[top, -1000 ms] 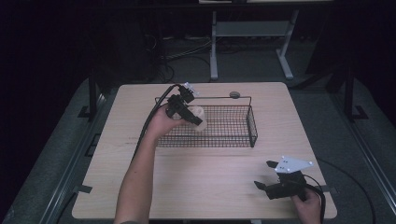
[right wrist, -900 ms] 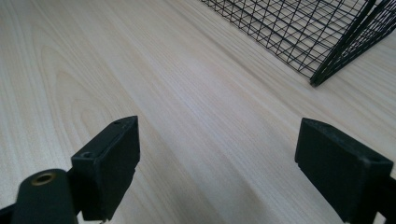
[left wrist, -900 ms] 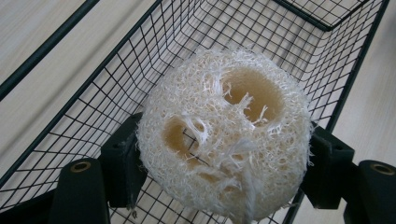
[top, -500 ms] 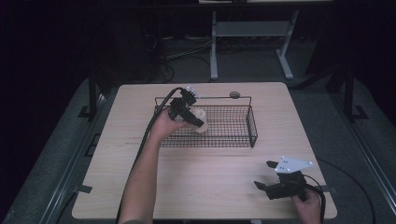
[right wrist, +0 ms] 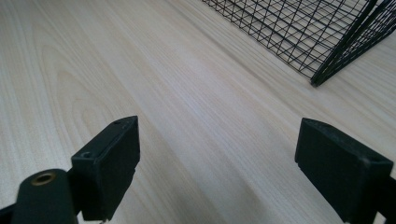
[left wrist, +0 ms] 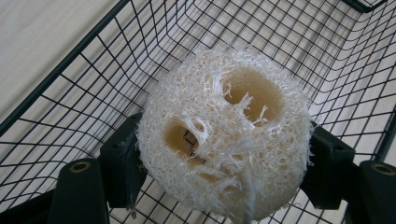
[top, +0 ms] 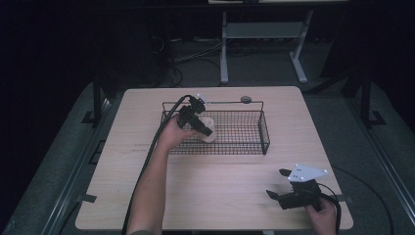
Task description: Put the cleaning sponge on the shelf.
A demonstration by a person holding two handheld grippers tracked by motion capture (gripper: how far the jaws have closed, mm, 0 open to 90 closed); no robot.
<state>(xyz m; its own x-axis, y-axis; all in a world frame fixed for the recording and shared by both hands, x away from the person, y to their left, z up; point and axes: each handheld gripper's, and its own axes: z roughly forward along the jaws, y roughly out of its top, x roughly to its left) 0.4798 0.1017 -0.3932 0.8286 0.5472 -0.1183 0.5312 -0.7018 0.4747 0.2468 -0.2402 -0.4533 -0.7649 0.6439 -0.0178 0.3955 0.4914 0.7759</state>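
One loofah point(left wrist: 224, 135) held by the left gripper point(top: 199, 128) inside the basket point(top: 264, 134), at its left end.

Both jaws of the left gripper press the sides of the loofah, which is a pale, fibrous round with two holes through it; in the left gripper view it hangs low over the wire floor, and contact with the mesh cannot be confirmed. The step in hand appears to be placement into the basket. The next move likely calls for lowering until the loofah rests on the mesh, spreading the jaws, then lifting the gripper straight up clear of the rim. The right gripper point(top: 280, 185) rests idle at the near right corner of the table point(top: 147, 196), jaws spread wide and holding nothing, well apart from the basket.
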